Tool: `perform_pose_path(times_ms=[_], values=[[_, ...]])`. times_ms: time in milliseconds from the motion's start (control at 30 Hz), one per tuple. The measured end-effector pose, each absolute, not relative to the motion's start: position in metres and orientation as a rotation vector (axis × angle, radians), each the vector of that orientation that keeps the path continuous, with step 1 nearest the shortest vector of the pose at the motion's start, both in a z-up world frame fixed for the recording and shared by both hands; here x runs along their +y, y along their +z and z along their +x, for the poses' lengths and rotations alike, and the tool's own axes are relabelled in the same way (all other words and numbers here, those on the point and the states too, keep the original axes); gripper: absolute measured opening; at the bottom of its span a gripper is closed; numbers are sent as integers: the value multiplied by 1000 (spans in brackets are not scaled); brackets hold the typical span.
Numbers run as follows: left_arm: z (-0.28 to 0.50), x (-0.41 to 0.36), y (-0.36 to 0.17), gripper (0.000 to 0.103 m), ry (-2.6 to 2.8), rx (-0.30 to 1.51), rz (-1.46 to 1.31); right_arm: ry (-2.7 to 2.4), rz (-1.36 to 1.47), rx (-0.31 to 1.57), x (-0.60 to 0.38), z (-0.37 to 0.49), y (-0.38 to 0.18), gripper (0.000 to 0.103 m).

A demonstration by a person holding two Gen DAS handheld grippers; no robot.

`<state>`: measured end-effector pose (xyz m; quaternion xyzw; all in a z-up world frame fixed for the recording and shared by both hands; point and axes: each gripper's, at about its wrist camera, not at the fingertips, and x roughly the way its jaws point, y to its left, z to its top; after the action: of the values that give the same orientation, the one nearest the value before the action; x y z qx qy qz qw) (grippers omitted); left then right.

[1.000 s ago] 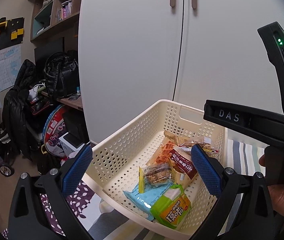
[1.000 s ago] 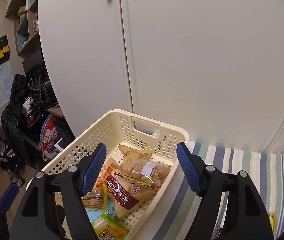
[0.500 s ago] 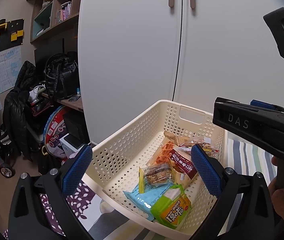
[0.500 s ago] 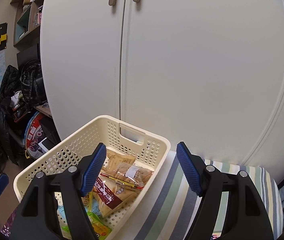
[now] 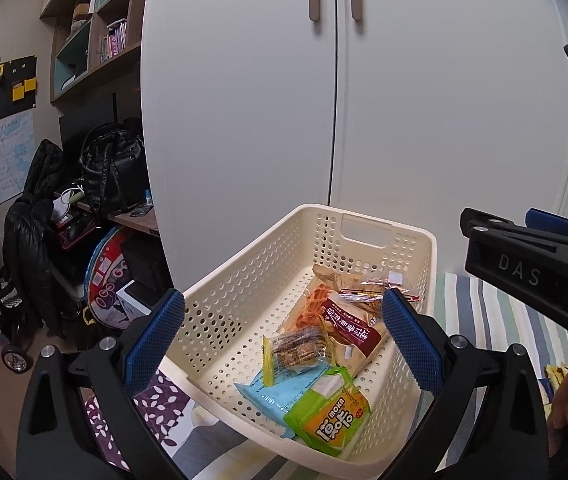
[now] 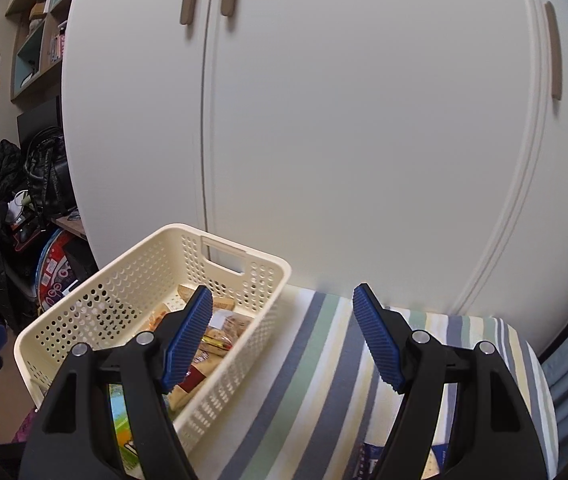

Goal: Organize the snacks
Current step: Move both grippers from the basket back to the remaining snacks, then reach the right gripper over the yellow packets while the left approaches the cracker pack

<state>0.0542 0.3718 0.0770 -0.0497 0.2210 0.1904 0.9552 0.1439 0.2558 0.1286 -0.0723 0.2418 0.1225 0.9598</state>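
Both claws hang with fingers spread wide and nothing between them. The left claw [image 5: 284, 340] hovers over the cream basket [image 5: 243, 276] at lower centre of its view, framing the snack packets [image 5: 324, 360] inside. The right claw [image 6: 281, 340] points past the basket's right wall [image 6: 243, 344], lower left, over the striped cover [image 6: 324, 360].

Striped bed cover [image 6: 324, 364] carries the cream basket [image 6: 243, 280].
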Motion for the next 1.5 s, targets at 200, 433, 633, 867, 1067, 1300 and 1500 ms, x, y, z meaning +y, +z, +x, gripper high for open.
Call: perform_pose_path(times_ms=[200,433,633,867,1067,1300,1500], values=[[53,358,78,100,368,435,-64,208,-138,475,233,134,129,73],[51,337,80,100,335,421,-8,172,-139,455,212,120,131,73],[48,316,81,100,286,401,41,146,-125,471,181,110,131,75],[45,282,79,100,199,383,116,71,-42,576,110,110,107,82],[44,254,71,100,81,407,167,-1,29,692,40,107,77,82],[48,232,61,100,-44,454,189,1,156,835,-4,123,40,82],[60,236,51,100,-81,529,137,0,191,910,-19,136,17,82]])
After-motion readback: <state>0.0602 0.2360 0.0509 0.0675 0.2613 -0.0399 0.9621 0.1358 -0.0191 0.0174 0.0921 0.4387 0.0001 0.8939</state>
